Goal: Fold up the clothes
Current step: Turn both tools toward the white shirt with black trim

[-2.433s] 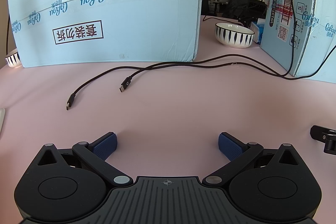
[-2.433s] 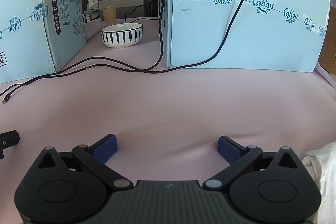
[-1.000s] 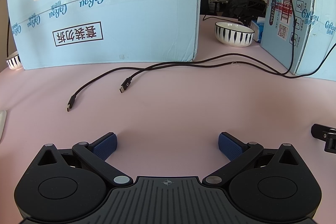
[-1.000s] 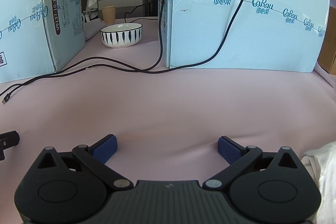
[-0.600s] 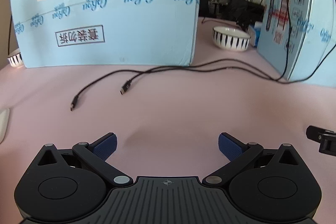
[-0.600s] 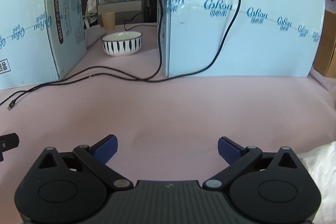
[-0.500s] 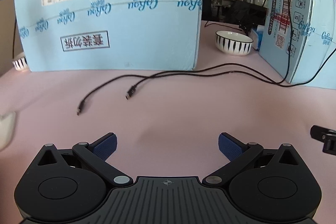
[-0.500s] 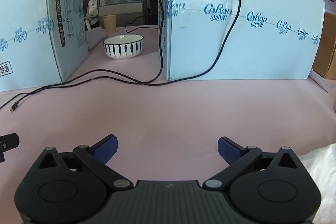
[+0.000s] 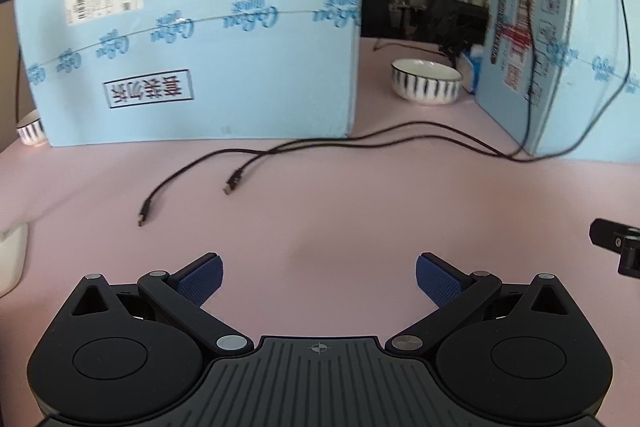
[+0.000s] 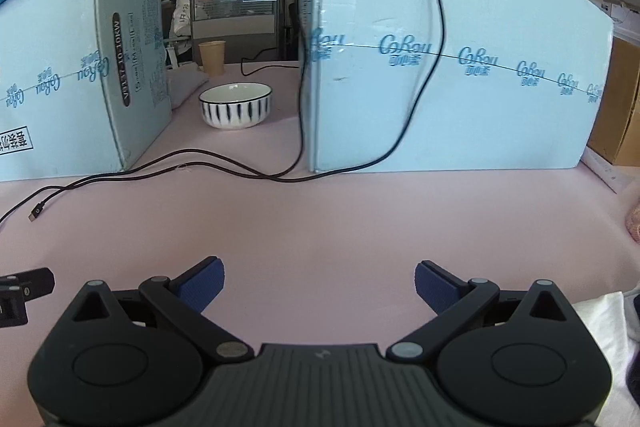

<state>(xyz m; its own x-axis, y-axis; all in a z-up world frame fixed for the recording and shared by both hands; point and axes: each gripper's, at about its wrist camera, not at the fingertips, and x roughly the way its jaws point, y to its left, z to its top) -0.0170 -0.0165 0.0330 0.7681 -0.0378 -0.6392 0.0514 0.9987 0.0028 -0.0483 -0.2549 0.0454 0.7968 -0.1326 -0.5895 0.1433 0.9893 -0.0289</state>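
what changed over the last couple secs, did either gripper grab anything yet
Nothing grabbed. Both views have lifted and pulled back: the left gripper now sees more of the white cloth at its left edge, and the right gripper sees a pink item at the far right. Both stayed open and empty; the cables, bowl and boxes stayed put.

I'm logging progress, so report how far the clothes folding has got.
Nothing looks folded yet. Both the left gripper and right gripper are open and hold nothing above the pink tabletop. White cloth lies at the right edge, ungrasped. All folding remains.
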